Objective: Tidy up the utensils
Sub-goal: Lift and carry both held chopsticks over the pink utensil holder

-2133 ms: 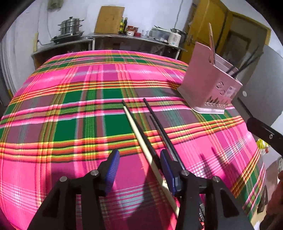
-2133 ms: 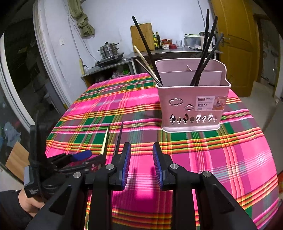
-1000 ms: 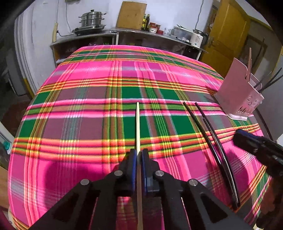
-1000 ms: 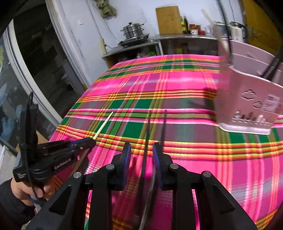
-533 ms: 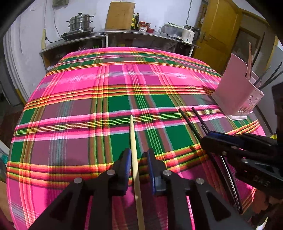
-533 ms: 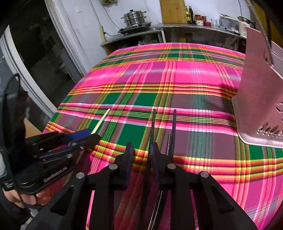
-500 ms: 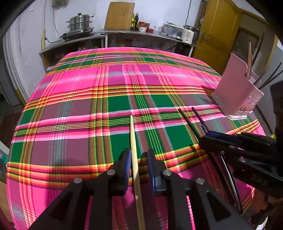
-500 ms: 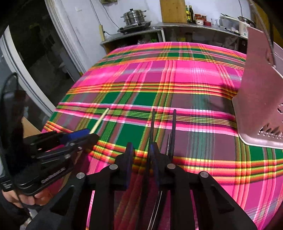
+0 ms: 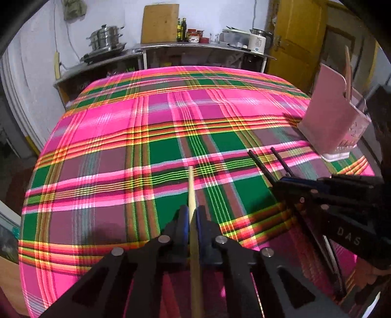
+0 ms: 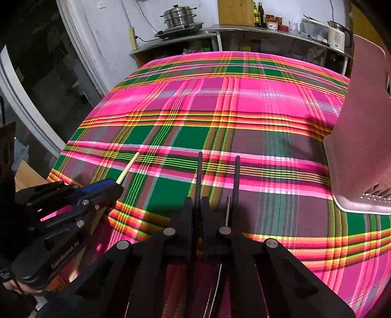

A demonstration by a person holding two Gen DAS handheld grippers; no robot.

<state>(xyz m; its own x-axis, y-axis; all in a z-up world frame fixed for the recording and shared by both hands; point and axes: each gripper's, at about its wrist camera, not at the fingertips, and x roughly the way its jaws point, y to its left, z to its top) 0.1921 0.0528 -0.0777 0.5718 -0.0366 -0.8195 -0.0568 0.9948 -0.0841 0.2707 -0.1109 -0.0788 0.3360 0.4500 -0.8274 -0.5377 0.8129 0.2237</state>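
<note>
**Both grippers clamped on chopsticks over the plaid cloth**

At the bottom centre of the left wrist view, the left gripper (image 9: 192, 215) is clenched on a pale wooden chopstick (image 9: 191, 186), whose tip reaches up over a green square of the plaid tablecloth (image 9: 171, 110). At the bottom centre of the right wrist view, the right gripper (image 10: 197, 205) is clamped on a black chopstick (image 10: 200, 168); a second black chopstick (image 10: 236, 176) runs just to its right, outside the jaws. The pink utensil basket (image 9: 332, 117) stands on the cloth at the right edge of both frames, with utensils upright in it. A steel pot (image 10: 180, 14) sits on the counter in the upper part of the frame.
</note>
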